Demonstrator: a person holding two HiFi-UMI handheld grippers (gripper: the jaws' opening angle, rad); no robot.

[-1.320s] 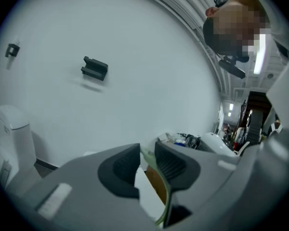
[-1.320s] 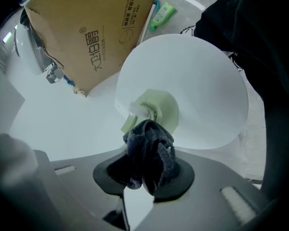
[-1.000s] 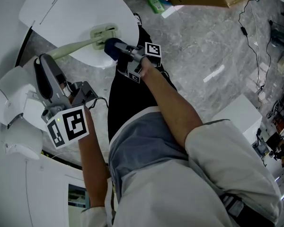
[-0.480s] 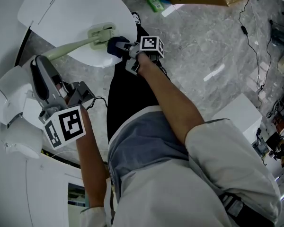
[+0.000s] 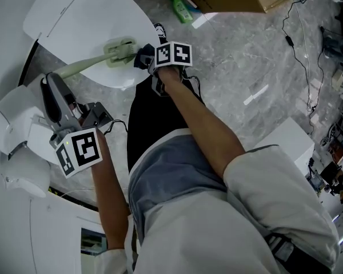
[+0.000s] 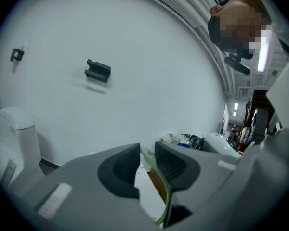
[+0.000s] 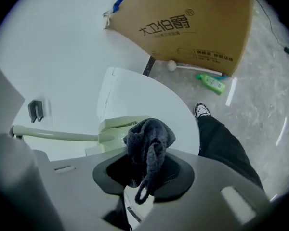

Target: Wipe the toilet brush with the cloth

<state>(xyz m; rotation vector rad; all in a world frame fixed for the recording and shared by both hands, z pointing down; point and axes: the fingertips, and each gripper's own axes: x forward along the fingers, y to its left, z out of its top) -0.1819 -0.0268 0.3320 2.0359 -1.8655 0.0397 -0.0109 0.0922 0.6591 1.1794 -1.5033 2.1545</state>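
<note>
Cloth [image 7: 149, 137], dark and bunched, sits clamped in the right gripper [image 7: 144, 171] just beside the pale green head of the toilet brush [image 5: 120, 49], over the white toilet lid [image 5: 83, 16], while the left gripper [image 6: 147, 160] grasps the brush's long handle at the left.

1. Left gripper [image 6: 147, 154] down front, clamped on a skinny pale green brush handle [image 6: 167, 198], barely any gap between the jaws.
2. Behind that, mostly plain white wall [image 6: 135, 37], with a dark bracket [image 6: 98, 71] stuck on it and a smaller dark fitting [image 6: 17, 55] further left.
3. White toilet tank [image 6: 15, 128] at the left edge.
4. Far right: a bright ceiling light [image 6: 262, 49] and a heap of clutter [image 6: 185, 140] in the distance, too small to sort out.
</note>
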